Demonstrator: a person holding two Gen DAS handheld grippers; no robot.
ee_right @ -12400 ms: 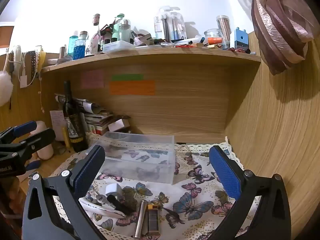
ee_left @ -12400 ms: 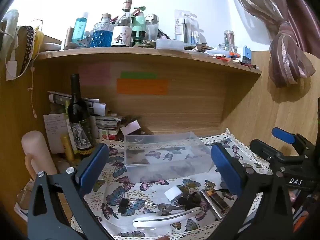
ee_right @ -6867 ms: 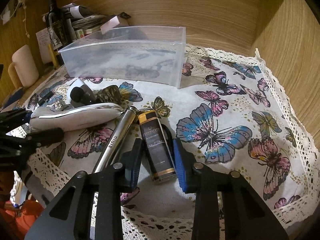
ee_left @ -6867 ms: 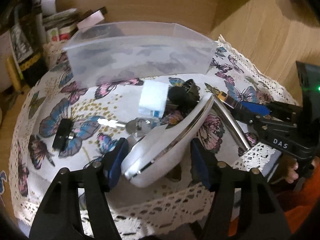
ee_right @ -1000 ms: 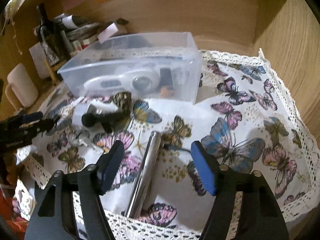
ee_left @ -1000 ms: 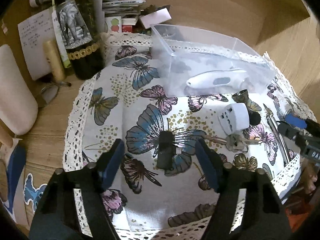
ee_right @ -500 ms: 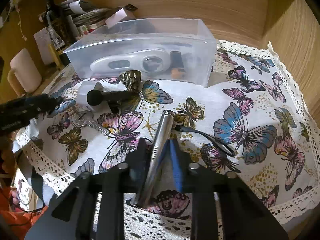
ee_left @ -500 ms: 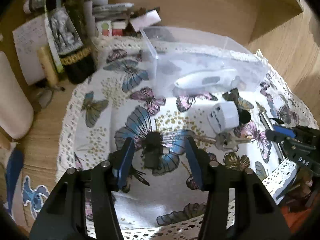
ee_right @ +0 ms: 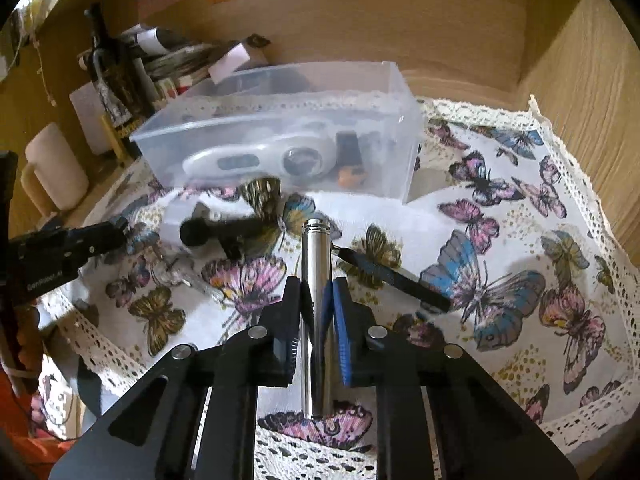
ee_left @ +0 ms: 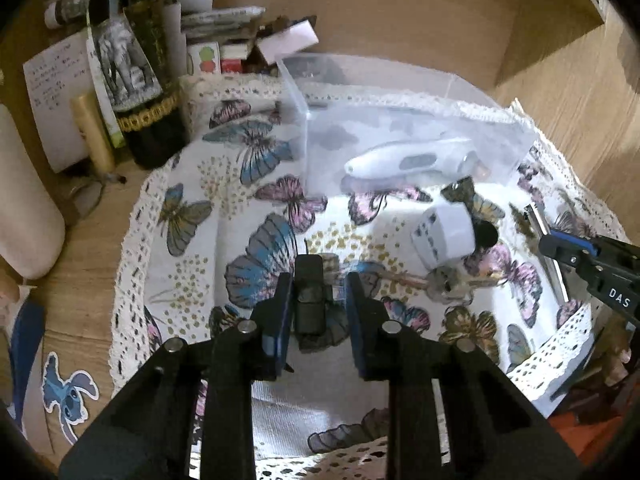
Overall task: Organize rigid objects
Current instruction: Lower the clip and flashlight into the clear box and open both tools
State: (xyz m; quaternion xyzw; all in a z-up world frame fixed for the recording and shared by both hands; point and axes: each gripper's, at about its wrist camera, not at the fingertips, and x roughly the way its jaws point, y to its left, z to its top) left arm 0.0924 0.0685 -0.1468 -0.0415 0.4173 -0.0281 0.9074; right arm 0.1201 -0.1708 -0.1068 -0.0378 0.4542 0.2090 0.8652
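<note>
1. Currently, the left gripper [ee_left: 316, 312] stands narrowed around the small black device [ee_left: 309, 297], not visibly clamped.
2. The right gripper [ee_right: 316, 312] grips the metal cylinder [ee_right: 316, 300], whose long axis points toward the clear bin [ee_right: 400, 92].
3. The bin lies ahead of both.

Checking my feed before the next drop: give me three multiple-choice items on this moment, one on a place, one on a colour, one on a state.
1. Where does the white thermometer lie?
A. on the cloth
B. inside the clear bin
C. on the shelf

2. What colour is the tube in the right gripper?
A. silver
B. red
C. green

3. How do the left gripper jaws stand?
A. wide open, nothing between
B. out of view
C. either side of the small black device

B: seen through the bin wall. A: shiny metal. C: the device sits between the pads.
</note>
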